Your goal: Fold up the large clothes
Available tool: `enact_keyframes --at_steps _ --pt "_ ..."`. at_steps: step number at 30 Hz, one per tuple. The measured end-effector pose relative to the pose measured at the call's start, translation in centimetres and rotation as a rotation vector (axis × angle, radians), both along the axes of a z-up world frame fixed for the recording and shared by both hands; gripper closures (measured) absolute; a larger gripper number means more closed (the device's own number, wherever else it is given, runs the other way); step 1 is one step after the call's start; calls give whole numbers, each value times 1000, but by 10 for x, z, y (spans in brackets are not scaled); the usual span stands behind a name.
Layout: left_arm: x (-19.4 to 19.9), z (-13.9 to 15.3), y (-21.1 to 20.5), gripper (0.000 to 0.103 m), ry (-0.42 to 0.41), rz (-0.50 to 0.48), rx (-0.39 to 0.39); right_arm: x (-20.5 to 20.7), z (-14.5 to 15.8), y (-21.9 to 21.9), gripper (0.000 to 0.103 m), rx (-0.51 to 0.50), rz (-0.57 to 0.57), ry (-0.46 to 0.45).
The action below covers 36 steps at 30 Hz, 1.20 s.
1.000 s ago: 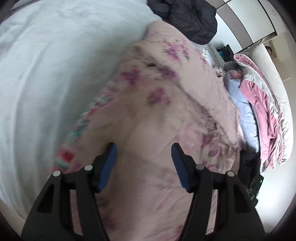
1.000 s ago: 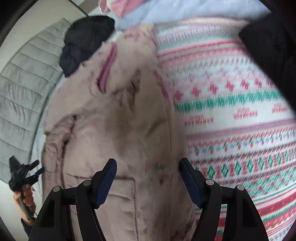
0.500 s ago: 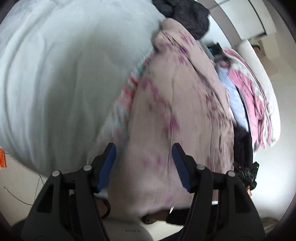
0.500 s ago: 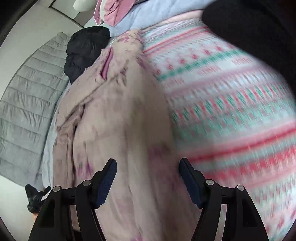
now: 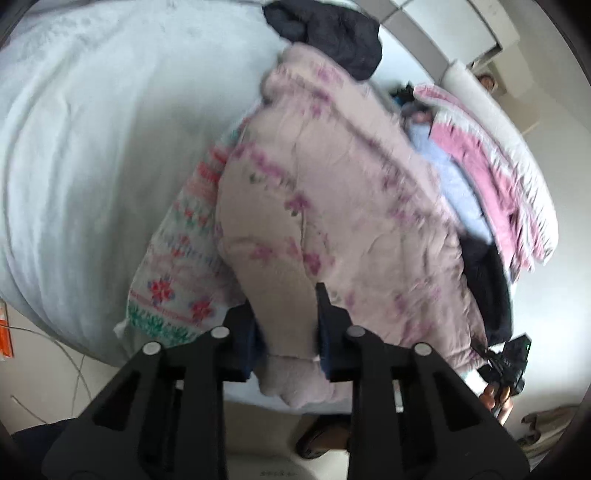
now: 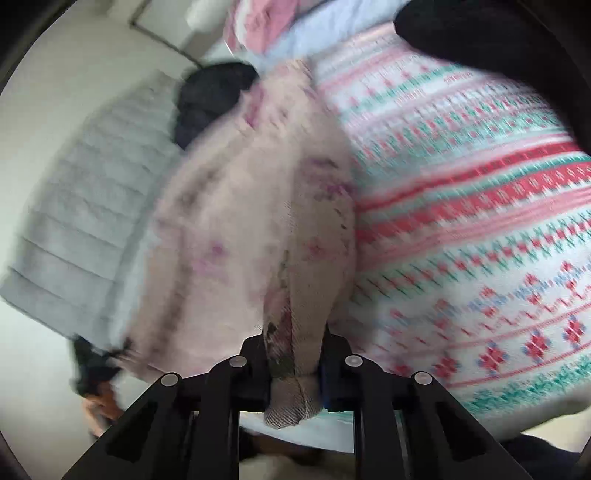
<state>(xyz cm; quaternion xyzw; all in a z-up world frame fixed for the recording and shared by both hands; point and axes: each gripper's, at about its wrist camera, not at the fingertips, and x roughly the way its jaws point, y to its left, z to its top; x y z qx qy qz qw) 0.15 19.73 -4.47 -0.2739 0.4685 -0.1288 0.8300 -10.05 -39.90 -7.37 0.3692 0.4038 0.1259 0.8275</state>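
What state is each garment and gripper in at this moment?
Left gripper: jaws closing, pink floral garment bunched between them.
Right gripper: jaws closing on a fold of the same garment.
Pink floral garment: crumpled, lying over the patterned sweater.
Patterned sweater: spread flat, partly covered.
Black jacket: heaped, untouched.

In the right wrist view the patterned blanket [image 6: 480, 221] smears with motion blur, and the pale floral garment [image 6: 229, 221] blurs too — its gathered end sinks between the closing jaws. At eight o'clock a hand [image 6: 98, 402] is a streak, cut by the edge.
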Motion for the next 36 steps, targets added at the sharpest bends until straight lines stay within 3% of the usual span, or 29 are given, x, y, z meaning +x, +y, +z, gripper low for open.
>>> enact_keyframes --at_steps 4,8,11,15,16,18,19,24,27,32,33,34,36 --pt "0 52 -5 77 -88 34 2 1 46 0 87 31 -30 -118" --pt "-7 71 -12 78 -126 62 -26 -8 65 -4 88 75 -90 -187" --pt "-7 45 -11 75 -106 86 -64 -10 36 -11 87 65 -158 -140" --pt "-1 -6 -14 66 -4 108 -80 4 -29 -10 79 63 -164 87" --pt "-2 -12 -14 57 5 111 -77 4 -37 -12 76 77 -178 116" --pt "-3 -21 -10 45 24 110 -98 1 -47 -18 69 106 -203 130" --pt "-5 -23 -8 44 22 110 -116 -1 -51 -20 63 117 -210 136" --pt "-11 -23 -11 44 -37 94 -150 -4 -58 -8 61 123 -195 124" --pt "-9 -20 -21 45 -65 77 -161 4 -50 5 65 76 -163 92" --pt "-4 -18 -37 47 -63 81 -76 -1 -47 12 83 43 -172 59" --pt "-3 -17 -42 53 -65 79 -26 -1 -47 13 85 33 -171 62" --pt "-3 -16 -45 75 -65 83 31 -1 -46 13 86 31 -175 58" --pt "-3 -15 -44 77 -62 89 47 -6 -40 7 88 53 -185 30"
